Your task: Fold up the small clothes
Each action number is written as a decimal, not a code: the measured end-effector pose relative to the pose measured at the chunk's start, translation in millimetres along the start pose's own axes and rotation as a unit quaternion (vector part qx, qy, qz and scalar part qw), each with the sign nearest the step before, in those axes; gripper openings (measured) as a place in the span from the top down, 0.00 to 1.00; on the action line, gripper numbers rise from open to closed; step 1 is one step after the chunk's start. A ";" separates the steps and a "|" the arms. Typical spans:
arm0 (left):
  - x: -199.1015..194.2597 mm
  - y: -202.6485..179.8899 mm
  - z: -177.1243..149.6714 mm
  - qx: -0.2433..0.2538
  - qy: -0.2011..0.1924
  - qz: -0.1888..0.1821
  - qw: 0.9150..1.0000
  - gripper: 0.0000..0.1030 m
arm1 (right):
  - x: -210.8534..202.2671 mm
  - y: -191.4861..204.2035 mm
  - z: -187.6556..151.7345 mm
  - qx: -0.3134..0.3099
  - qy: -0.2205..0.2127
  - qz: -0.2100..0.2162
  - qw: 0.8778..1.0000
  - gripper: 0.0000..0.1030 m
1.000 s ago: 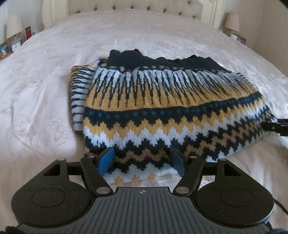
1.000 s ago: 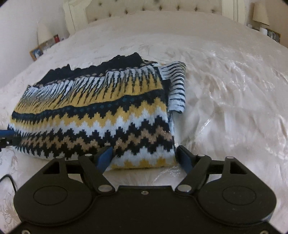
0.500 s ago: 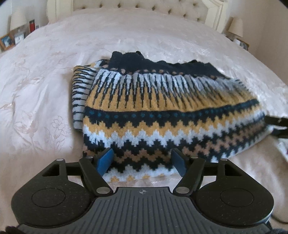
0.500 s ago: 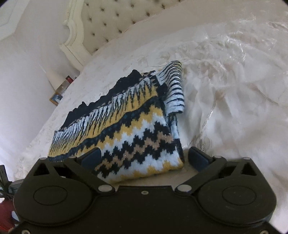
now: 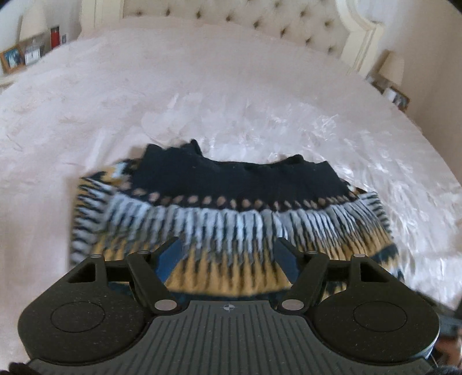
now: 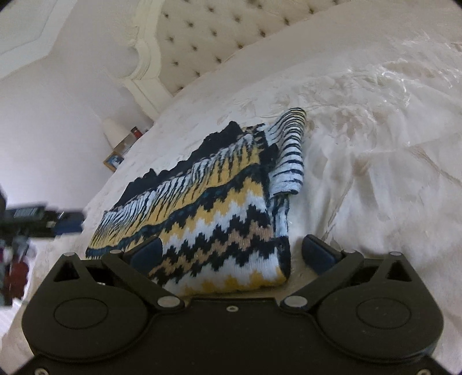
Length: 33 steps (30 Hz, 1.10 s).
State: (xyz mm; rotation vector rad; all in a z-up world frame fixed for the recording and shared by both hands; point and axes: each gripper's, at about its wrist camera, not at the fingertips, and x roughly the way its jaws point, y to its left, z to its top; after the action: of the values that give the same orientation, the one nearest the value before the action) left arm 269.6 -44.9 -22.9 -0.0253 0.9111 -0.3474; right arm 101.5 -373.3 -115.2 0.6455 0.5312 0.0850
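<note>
On your far left, a bedside surface carries a framed photo [image 5: 11,57] and a red canister [image 5: 55,37], well clear of the work. Behind everything runs the tufted headboard [image 5: 236,20], and at the far right edge of the left wrist view stand a lamp [image 5: 393,67] and another small picture frame [image 5: 400,99]. Nothing lies between you and the garment; the cream bedspread [image 5: 202,92] around it carries only its own wrinkles.

The folded sweater [image 5: 236,213] lies in the middle of the bed, just ahead of both tools. Its long axis runs left to right across your left wrist view, the dark navy band toward the headboard and the yellow and zigzag rows toward you. A striped sleeve [image 6: 290,153] hangs over the sweater's right end, running from front to back.

Your left gripper [image 5: 228,256] has its fingers apart, over the yellow rows, which show between them; the view is blurred. Your right gripper [image 6: 231,253] is also spread wide: its left finger sits on the zigzag knit, its right finger beside the sweater's right edge over bedspread. From the right wrist view your other tool appears at the far left, smeared.
</note>
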 end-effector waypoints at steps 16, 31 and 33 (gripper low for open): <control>94.7 -28.0 6.4 0.065 0.067 0.076 0.993 0.23 | 5.3 -9.6 14.0 0.045 0.028 0.011 0.999 0.01; 59.7 -36.4 -17.1 0.058 0.059 0.063 0.995 0.22 | 5.3 -11.4 14.1 0.046 0.025 0.017 0.999 0.00; 62.4 -37.2 -22.9 0.065 0.057 0.063 0.994 0.21 | 4.8 -15.1 15.6 0.060 0.021 0.022 0.998 0.00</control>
State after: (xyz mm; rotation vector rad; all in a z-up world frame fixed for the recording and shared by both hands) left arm 276.3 -96.2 -78.8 0.1724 0.9965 -0.2929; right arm 112.1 -392.8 -115.8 0.7740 0.5664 0.1100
